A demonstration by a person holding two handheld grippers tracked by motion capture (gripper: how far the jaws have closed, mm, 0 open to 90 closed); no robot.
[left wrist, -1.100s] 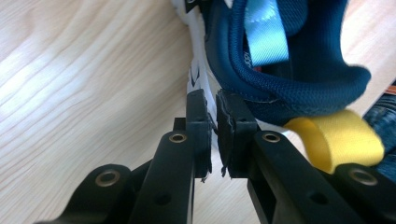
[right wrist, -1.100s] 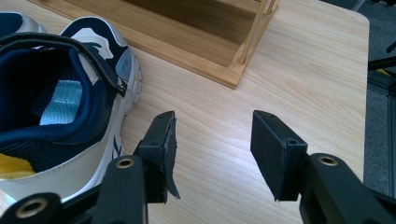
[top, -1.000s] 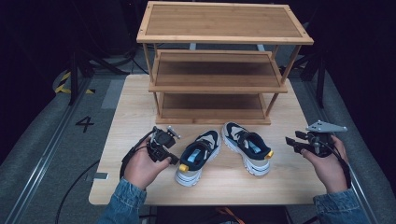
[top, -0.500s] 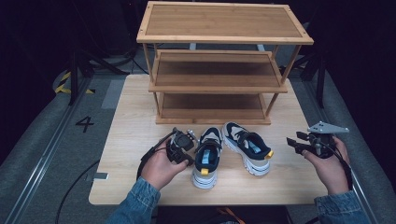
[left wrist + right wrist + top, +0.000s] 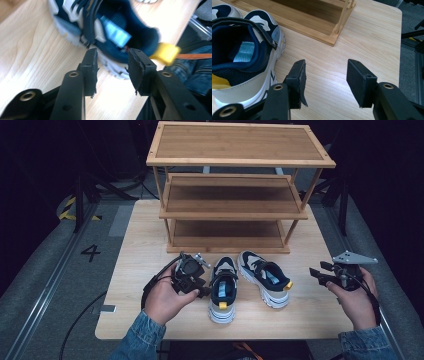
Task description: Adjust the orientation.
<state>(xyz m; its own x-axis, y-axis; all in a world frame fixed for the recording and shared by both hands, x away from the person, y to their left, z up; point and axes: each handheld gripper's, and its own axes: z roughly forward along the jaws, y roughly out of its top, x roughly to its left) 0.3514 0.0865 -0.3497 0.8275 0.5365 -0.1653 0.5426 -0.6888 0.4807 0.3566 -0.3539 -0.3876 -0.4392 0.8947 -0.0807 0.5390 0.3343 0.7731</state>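
high view: left gripper just beside left shoe on worktop; right gripper idle
left gripper view: jaws just opening, nothing between; shoe heel ahead
right gripper view: jaws part-open, empty; right shoe beside
step: release done; next needs regrasp for shoe rack

One sign can be read: a dark figure "4", marked on the grey floor to the left of the tabletop in the high view. A yellow-and-black striped marking lies on the same floor farther back, without words. The light blue insole label inside the left shoe shows in the left gripper view, but it is too blurred to read.
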